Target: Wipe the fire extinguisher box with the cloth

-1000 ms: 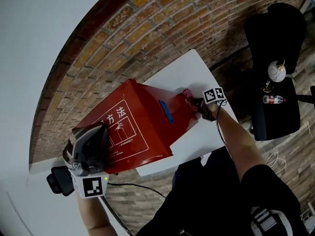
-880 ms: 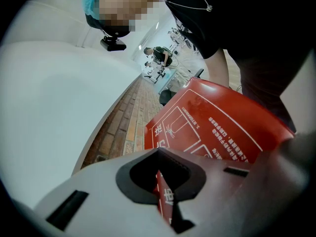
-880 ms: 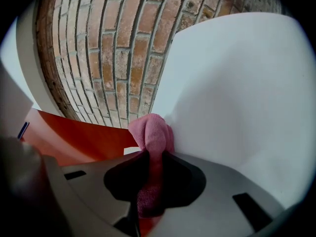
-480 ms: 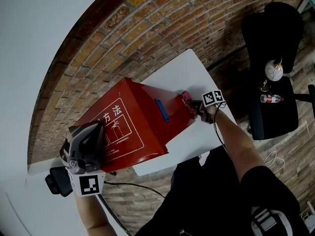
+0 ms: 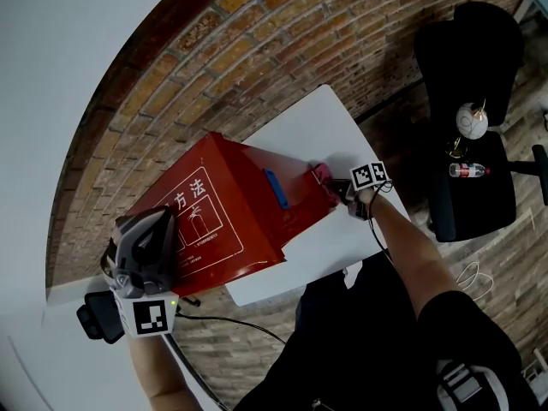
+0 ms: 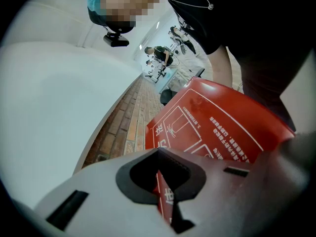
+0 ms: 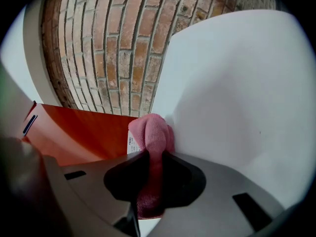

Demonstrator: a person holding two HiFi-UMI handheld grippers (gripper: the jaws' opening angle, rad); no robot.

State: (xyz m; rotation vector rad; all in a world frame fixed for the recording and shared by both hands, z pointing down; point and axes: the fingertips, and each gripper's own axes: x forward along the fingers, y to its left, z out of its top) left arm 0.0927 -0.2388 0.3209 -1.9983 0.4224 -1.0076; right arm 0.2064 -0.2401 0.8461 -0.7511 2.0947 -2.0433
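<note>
Fire extinguisher box [image 5: 231,204]: red, with white printing on the upward face and a small blue piece [image 5: 274,187] on it; lying on the white table [image 5: 318,127], close to the brick wall [image 5: 257,50].

Left tongs [image 5: 158,229]: closed, tips together, nothing pinched that can be made out; placed over the printed corner of the box nearest the person. In the left gripper view, red panel and white characters visible just past the tips; contact with the panel not clear.

Right tongs [image 5: 344,192]: clamped on the pink cloth [image 7: 154,135], a bunched fold standing up between the tips and bulging beyond them.

Cloth position: at the box's short end face, low down where that face meets the table; in the right gripper view pressed up beside the red face, with bare white table to its right.

Arms: one bare forearm [image 5: 411,247] running from the lower right up to the right tongs.

Surroundings: black chair [image 5: 471,204] on the right, well apart from the table, carrying a small bottle [image 5: 467,170] and a pale round object [image 5: 469,120].
</note>
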